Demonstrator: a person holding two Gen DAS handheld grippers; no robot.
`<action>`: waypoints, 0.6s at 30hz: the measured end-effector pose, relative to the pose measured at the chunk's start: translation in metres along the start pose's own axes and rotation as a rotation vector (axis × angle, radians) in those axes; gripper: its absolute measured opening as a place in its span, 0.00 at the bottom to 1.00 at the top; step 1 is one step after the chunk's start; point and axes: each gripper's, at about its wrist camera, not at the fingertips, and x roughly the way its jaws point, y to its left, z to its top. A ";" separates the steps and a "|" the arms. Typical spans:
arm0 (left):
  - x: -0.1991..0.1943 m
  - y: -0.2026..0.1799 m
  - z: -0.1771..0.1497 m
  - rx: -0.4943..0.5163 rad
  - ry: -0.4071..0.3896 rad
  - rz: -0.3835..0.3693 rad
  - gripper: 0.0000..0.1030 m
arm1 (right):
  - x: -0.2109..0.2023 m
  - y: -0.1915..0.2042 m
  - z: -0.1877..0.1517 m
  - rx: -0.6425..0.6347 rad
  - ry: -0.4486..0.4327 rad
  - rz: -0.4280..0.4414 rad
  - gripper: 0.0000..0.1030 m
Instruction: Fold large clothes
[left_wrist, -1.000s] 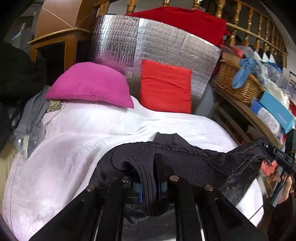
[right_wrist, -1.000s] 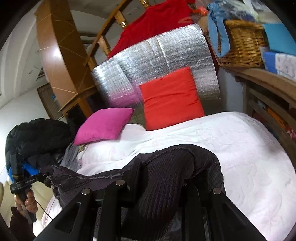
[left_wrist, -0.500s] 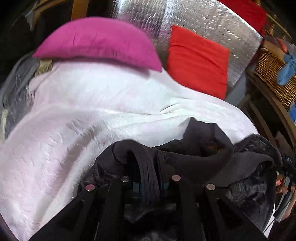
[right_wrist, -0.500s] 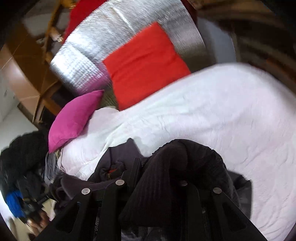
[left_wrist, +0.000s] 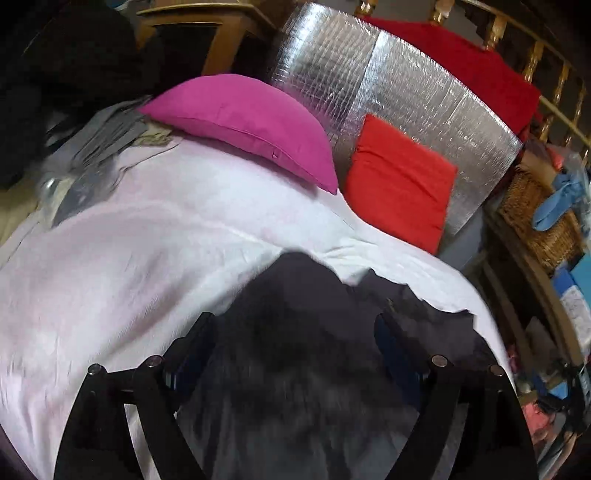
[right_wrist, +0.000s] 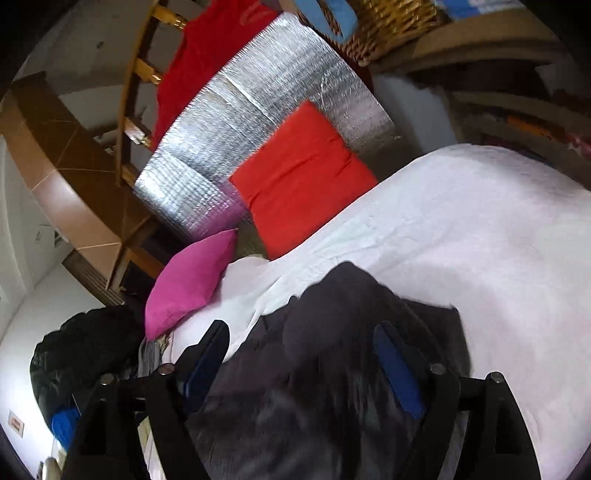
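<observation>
Garment (left_wrist: 306, 332): one dark ribbed piece, lying on the white bedspread (left_wrist: 129, 266) at the near edge of the bed, toward 6 o'clock in both wrist views. We read it as laid down flat so a fold can be made on a firm, wide surface; the outline is blurred, so we cannot tell which part (sleeve, hem, collar) faces up.

Left gripper (left_wrist: 291, 343): jaws opening, standing wide apart. Garment lies between and under the fingers, but the pads are off the cloth. Right gripper (right_wrist: 299, 354): same condition, jaws opening, cloth beneath and between, nothing pinched. We judge both claws are letting go together so that the piece settles evenly without being dragged to one side.

Count of things in view:
- garment on the spread: 1
- grippers: 2
- cushions: 2, one pink (left_wrist: 243, 122) at 11 o'clock, one red (left_wrist: 399, 184) at 1 o'clock, both leaning at the head of the bed, well apart from the garment
- silver foil panel (left_wrist: 388, 88): 1, upright behind the cushions, apparently serving as a backing
- wicker basket (left_wrist: 539, 218): 1, at 3 o'clock on a shelf beside the bed

Judgement: fold not yet finished; the cloth looks bunched and wants smoothing before the next crease.
</observation>
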 end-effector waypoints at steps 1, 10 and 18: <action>-0.010 0.002 -0.011 -0.012 0.006 0.003 0.84 | -0.012 0.000 -0.009 0.006 0.009 -0.001 0.81; -0.036 0.018 -0.113 -0.182 0.167 -0.035 0.84 | -0.066 -0.037 -0.100 0.266 0.134 0.104 0.81; -0.013 0.041 -0.135 -0.354 0.223 0.014 0.84 | -0.037 -0.077 -0.126 0.461 0.175 0.056 0.81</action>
